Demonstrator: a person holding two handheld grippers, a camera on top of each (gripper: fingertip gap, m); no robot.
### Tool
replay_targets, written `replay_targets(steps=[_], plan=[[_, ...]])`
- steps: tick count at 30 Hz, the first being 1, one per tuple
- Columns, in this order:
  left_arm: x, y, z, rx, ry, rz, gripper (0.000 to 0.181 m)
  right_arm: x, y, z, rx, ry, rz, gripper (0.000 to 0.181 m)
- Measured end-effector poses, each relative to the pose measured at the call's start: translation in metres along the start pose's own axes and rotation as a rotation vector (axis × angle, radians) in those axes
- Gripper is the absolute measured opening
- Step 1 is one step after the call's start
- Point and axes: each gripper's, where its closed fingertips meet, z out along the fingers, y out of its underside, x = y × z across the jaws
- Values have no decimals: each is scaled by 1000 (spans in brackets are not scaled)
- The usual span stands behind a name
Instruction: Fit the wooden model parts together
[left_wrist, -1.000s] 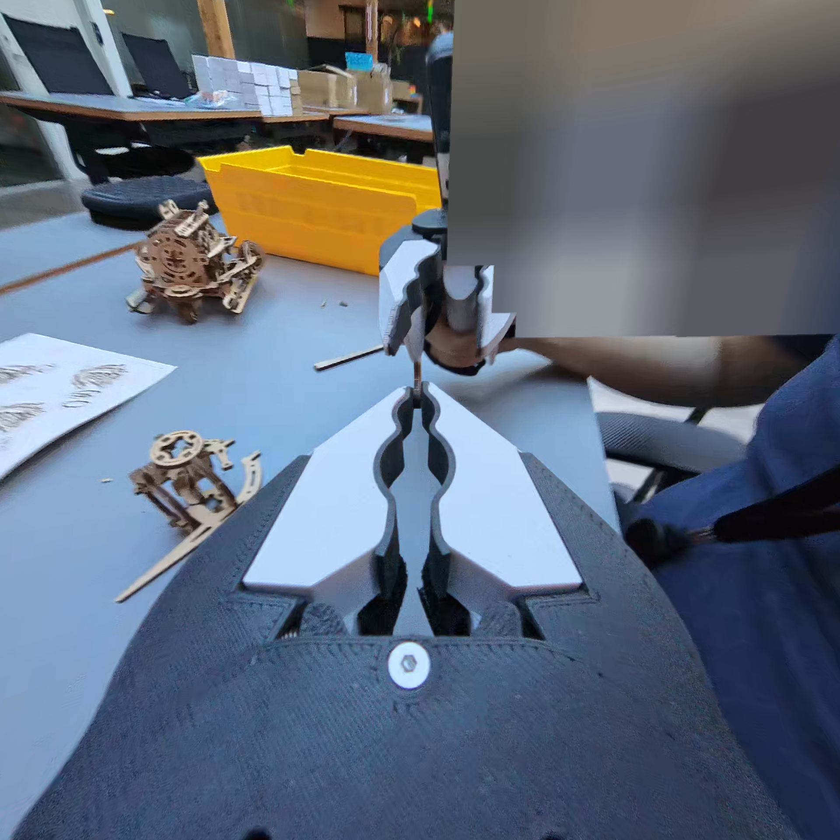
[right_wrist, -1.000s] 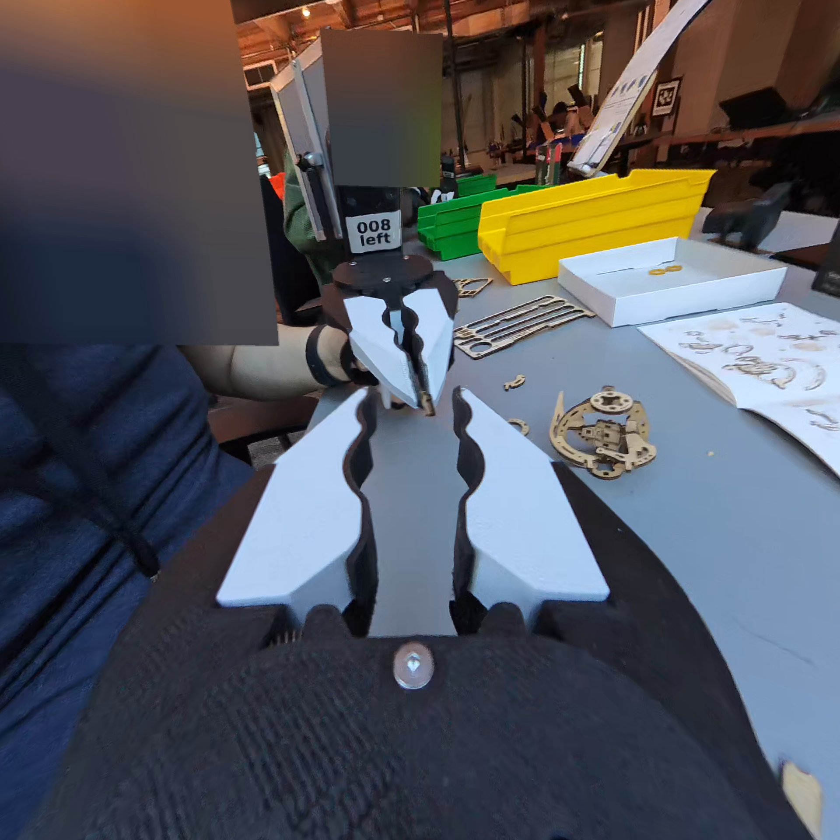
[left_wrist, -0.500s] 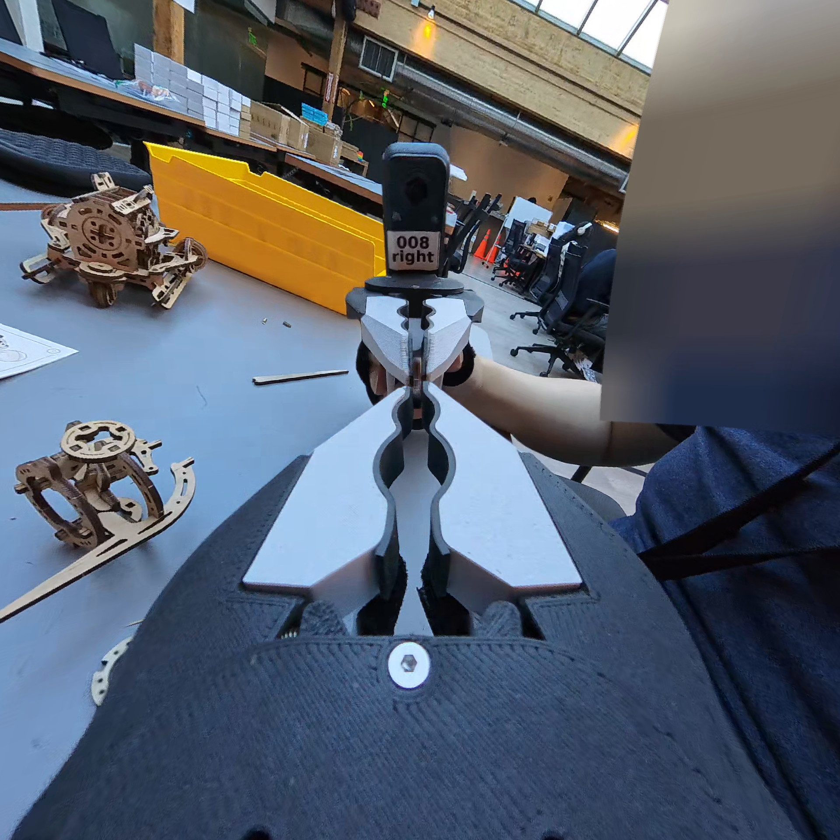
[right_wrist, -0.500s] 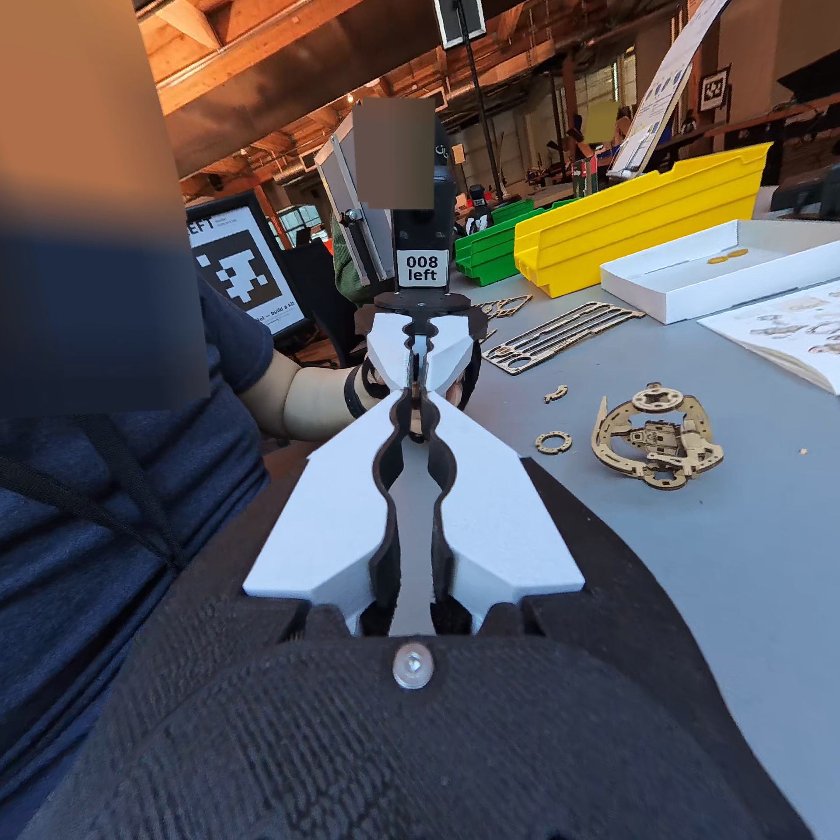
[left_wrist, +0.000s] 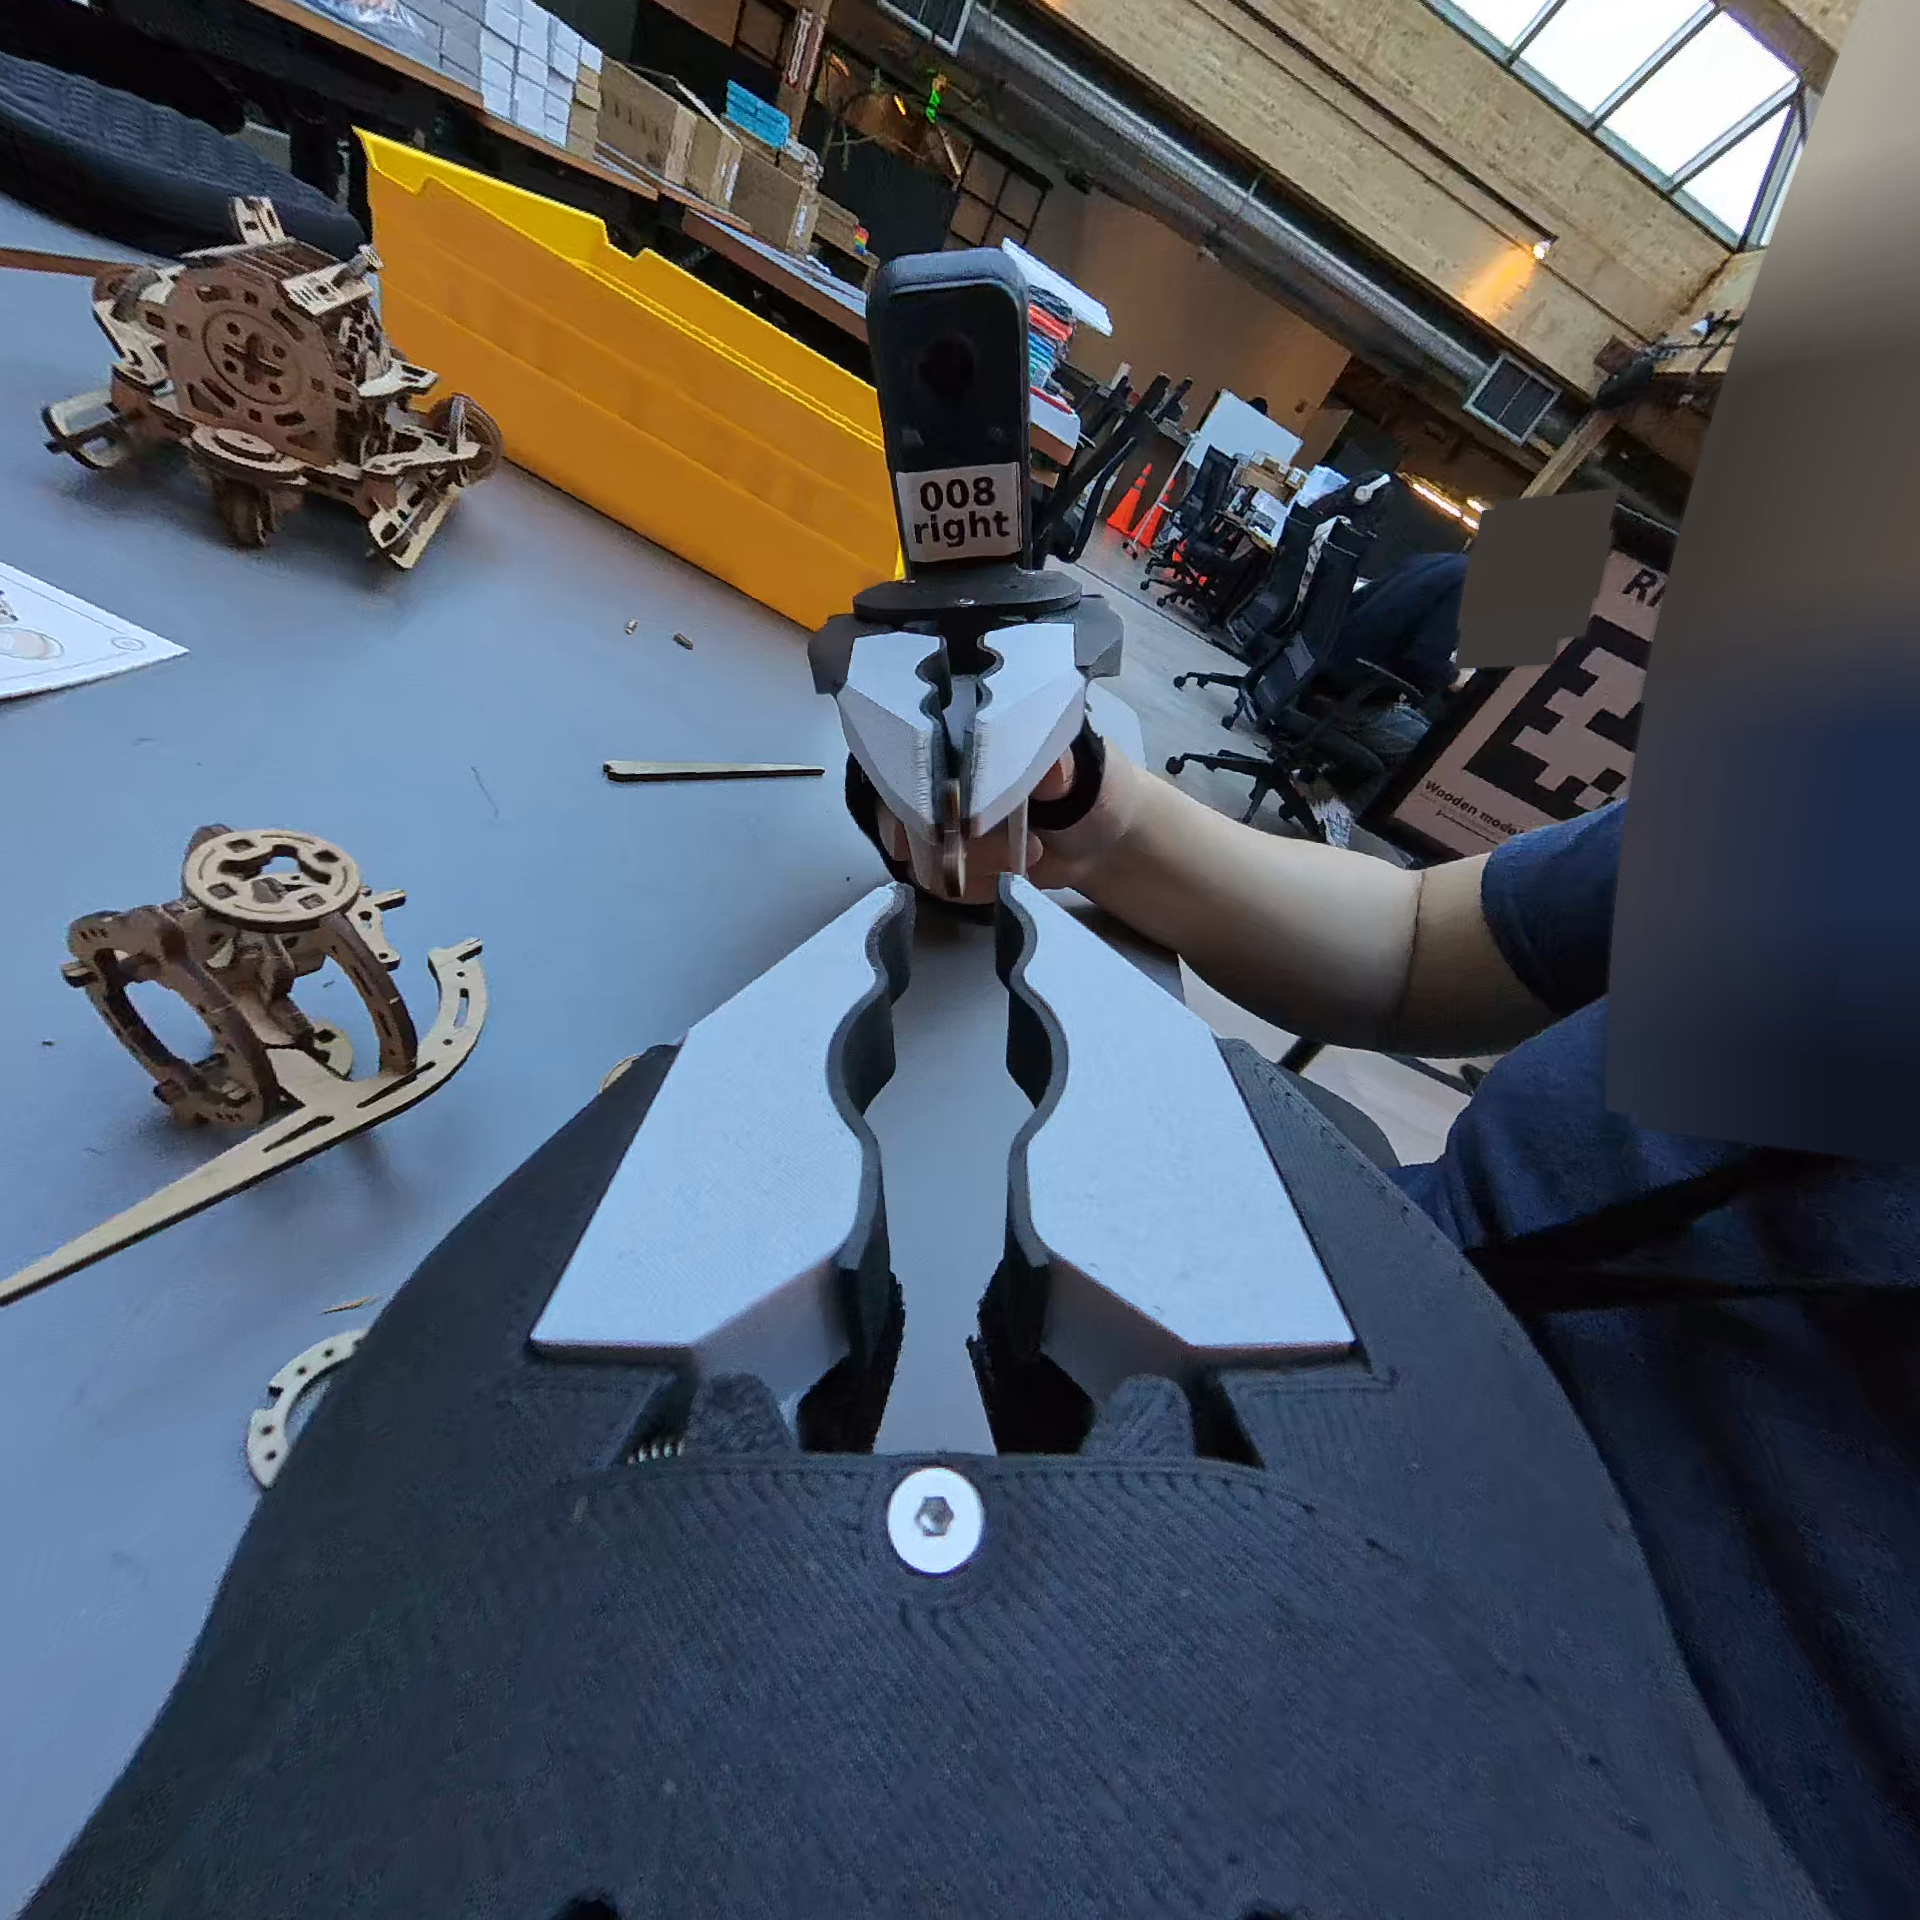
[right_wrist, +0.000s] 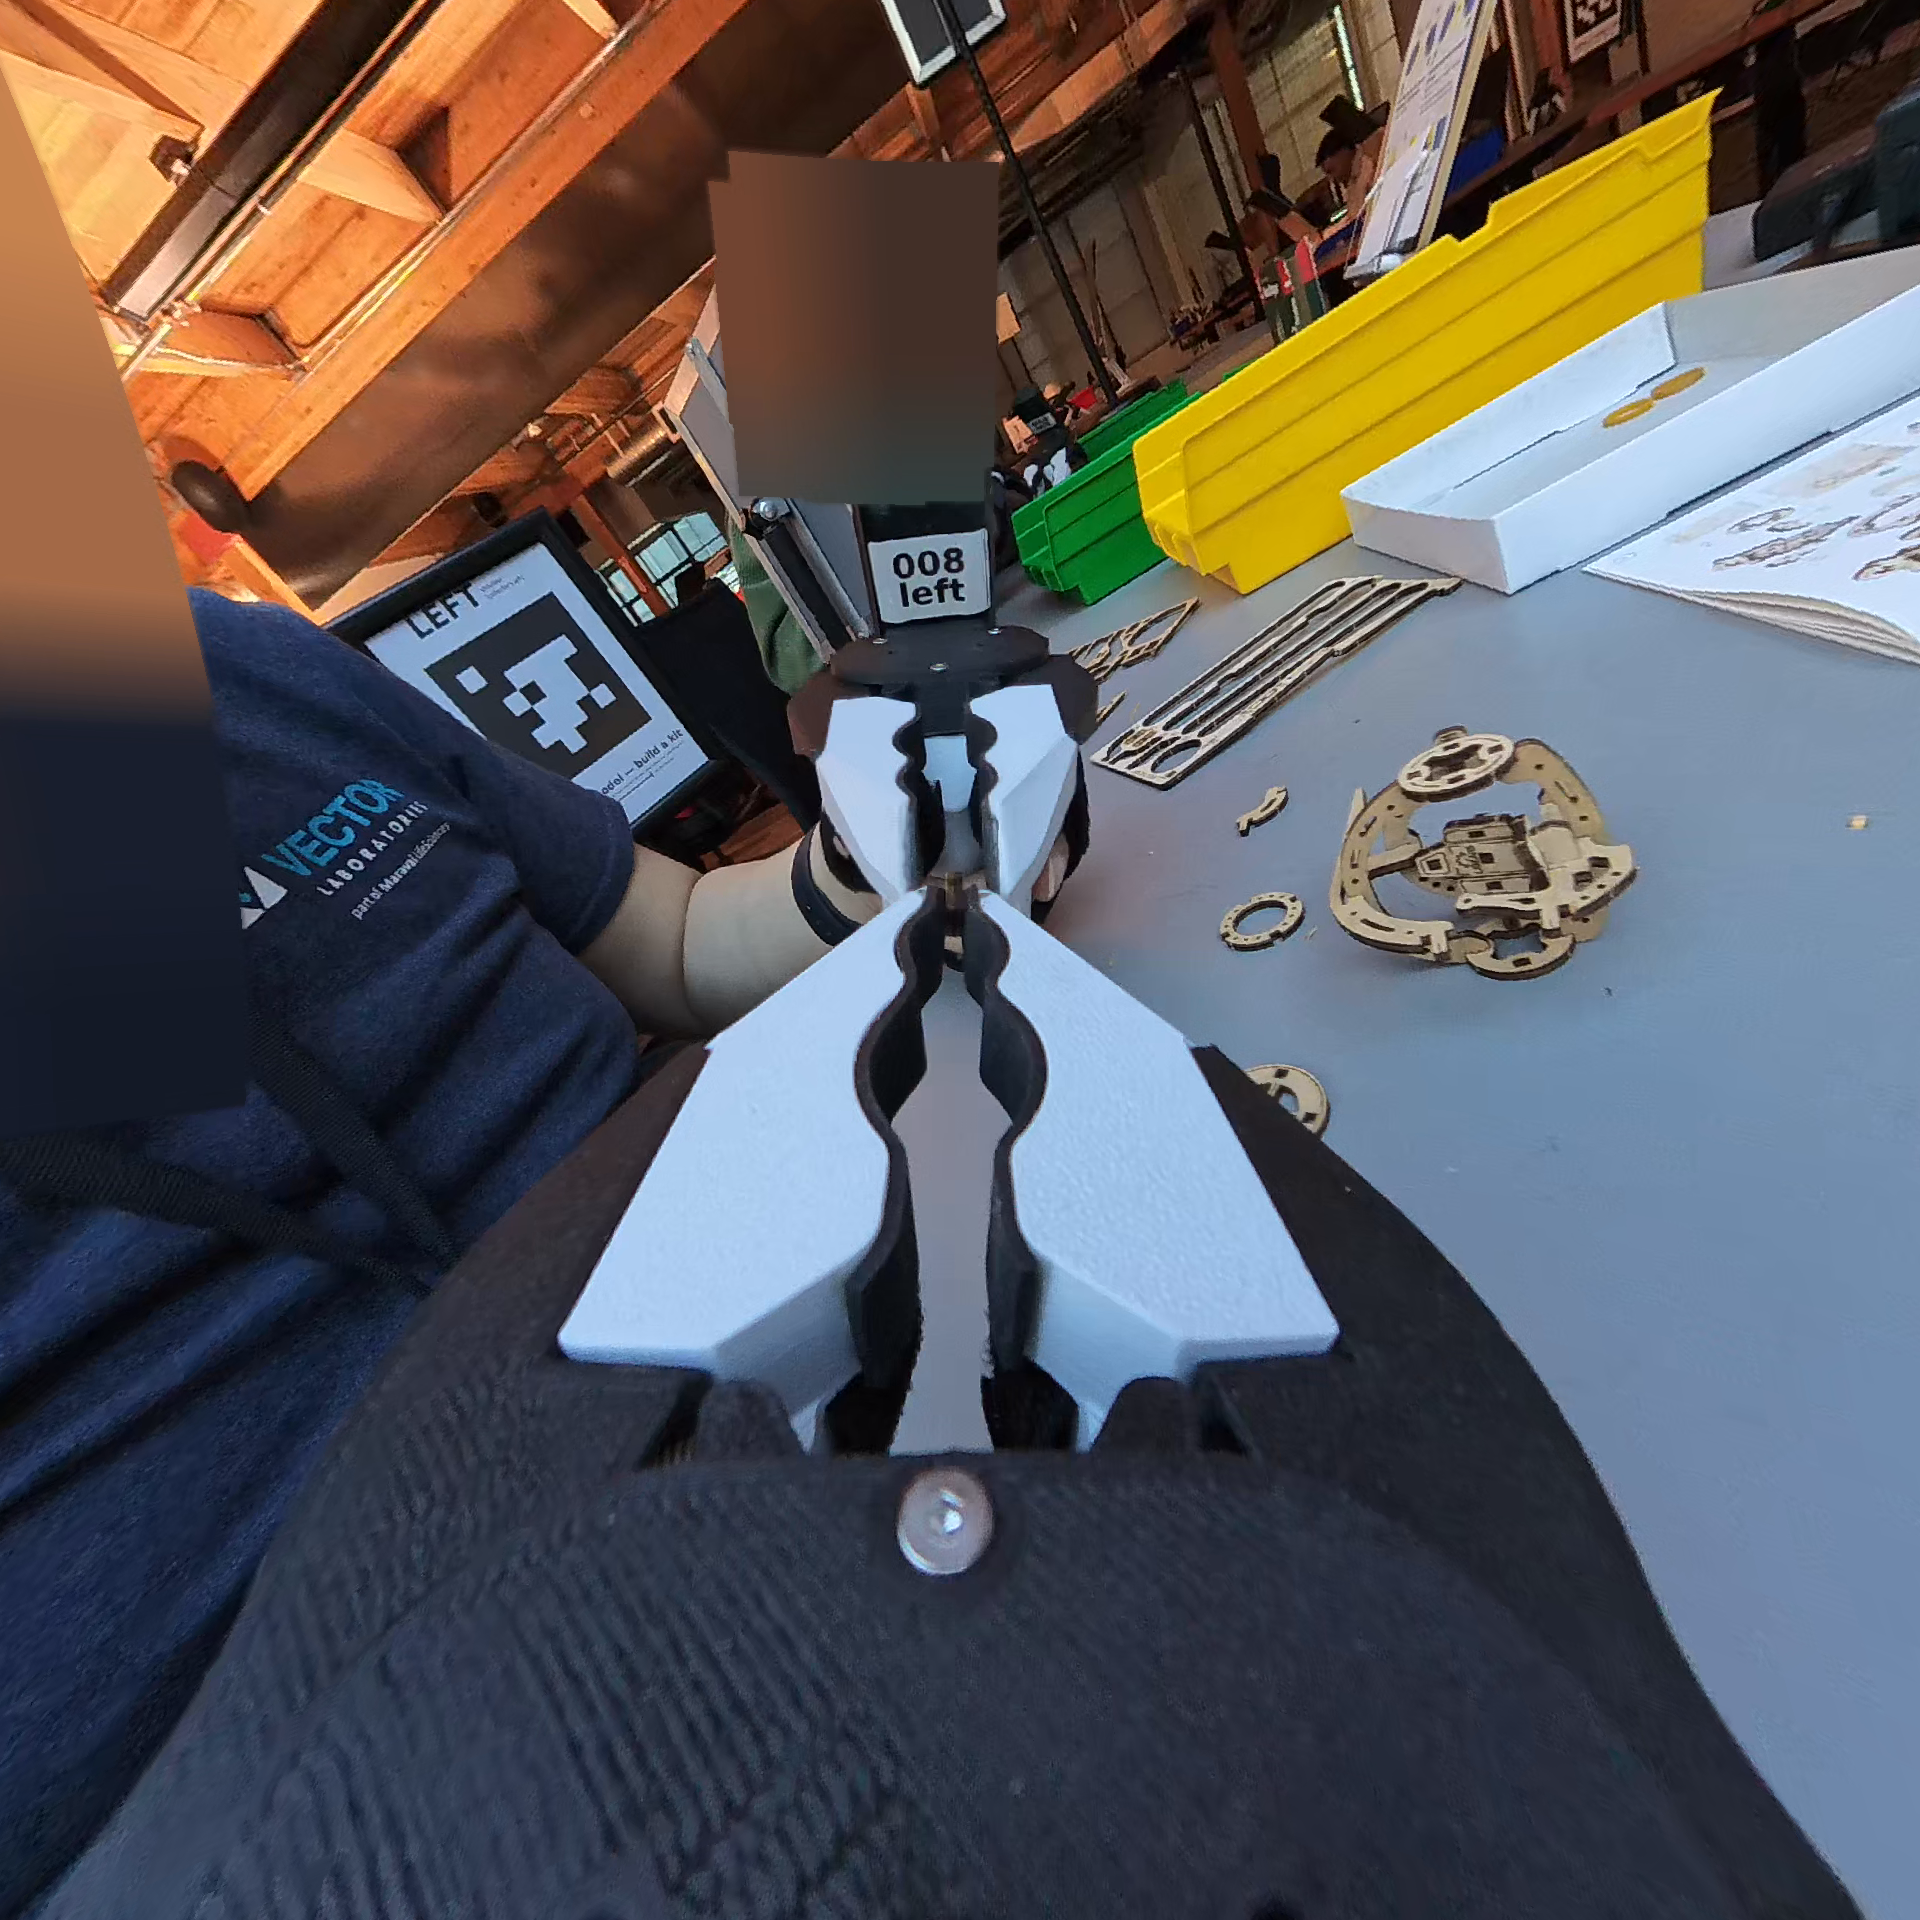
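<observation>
The right gripper (right_wrist: 951, 909) is clamped on a small wooden piece (left_wrist: 948, 831). The left gripper (left_wrist: 951, 914) stands apart, facing it; the partial wooden model (left_wrist: 249, 977) lies at 9 o'clock.

Lettered stickers (left_wrist: 960, 511) on right gripper (left_wrist: 951, 847), left gripper (right_wrist: 951, 878); marker sign (right_wrist: 551, 691); shirt logo (right_wrist: 332, 847).

Left claw (left_wrist: 951, 914) agape; right claw (left_wrist: 954, 831) pinching wooden part (left_wrist: 948, 844)
</observation>
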Motion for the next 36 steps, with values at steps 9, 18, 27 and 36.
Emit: replay_targets(steps=[9,18,27,36], plan=[[3,12,1,-60,15,45,1,-4,10,6,-51,-9,-56,2],[4,15,0,-79,1,90,1,-6,18,10,-100,-20,-61,7],[8,19,-1,-98,16,95,1,-7,23,11,-131,-27,-89,1],[-8,12,-9,-107,-109,235,16,18,18,4,-186,170,-356,1]])
